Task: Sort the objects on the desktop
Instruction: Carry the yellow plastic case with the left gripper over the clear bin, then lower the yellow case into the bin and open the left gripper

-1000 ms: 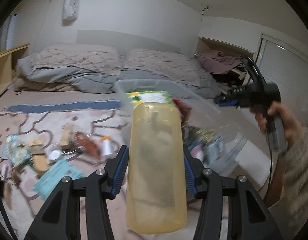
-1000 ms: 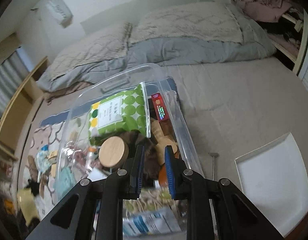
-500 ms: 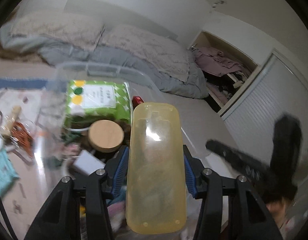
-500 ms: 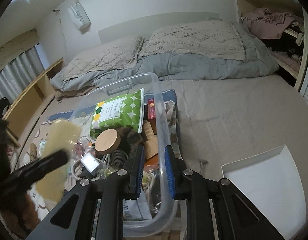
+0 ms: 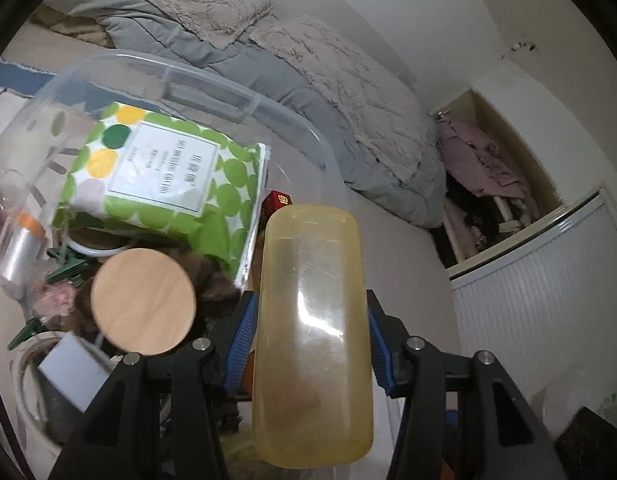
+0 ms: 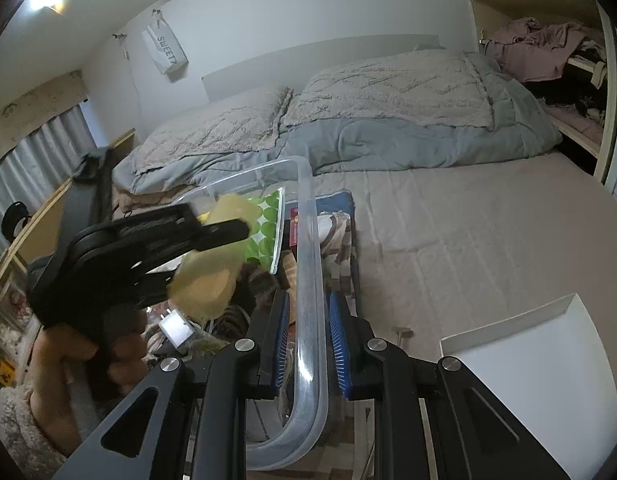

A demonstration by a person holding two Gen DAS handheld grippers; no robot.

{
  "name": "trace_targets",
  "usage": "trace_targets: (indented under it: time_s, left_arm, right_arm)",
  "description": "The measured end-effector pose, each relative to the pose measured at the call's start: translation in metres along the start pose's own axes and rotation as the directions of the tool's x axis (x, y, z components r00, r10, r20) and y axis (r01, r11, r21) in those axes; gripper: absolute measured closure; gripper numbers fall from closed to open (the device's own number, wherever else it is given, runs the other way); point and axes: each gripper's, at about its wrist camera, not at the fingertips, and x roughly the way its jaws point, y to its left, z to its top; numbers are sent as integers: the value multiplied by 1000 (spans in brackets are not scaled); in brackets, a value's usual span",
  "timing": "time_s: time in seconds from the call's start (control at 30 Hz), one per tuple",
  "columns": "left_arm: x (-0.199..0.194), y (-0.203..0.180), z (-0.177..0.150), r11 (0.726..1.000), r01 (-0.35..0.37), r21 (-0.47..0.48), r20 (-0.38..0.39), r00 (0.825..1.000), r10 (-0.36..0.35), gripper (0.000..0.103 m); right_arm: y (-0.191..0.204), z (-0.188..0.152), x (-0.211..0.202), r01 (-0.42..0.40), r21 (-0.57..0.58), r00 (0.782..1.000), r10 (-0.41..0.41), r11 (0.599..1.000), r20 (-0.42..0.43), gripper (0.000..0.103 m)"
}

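On the wall: bag [image 6: 165, 50] reads "SWEET" | left hand-held gripper [image 5: 308, 334] clamps yellow case [image 5: 312, 320] | right hand-held gripper [image 6: 306, 338] pinches bin rim [image 6: 307, 280]

A beige bed [image 6: 488, 240] carried everything. Directly ahead of the right tool sat a clear plastic bin [image 6: 308, 280]; to that tool's right lay a white lid [image 6: 528, 380], and far beyond it, pillows [image 6: 388, 92] on a grey duvet [image 6: 388, 144].

The left gripper [image 5: 310, 320] is clamped on a yellow case [image 5: 312, 332] and tilted downward. The right gripper [image 6: 306, 344] is closed on a clear bin's rim [image 6: 306, 280], likewise angled down.
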Motion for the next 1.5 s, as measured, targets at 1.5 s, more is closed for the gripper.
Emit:
trace_targets:
  time_s: [1.5]
  left_arm:
    - [28,-22,-49,815,-260,517,-144,913,382,25]
  right_arm:
    - [3,3,-10,-54,-8,999,54,999,6,82]
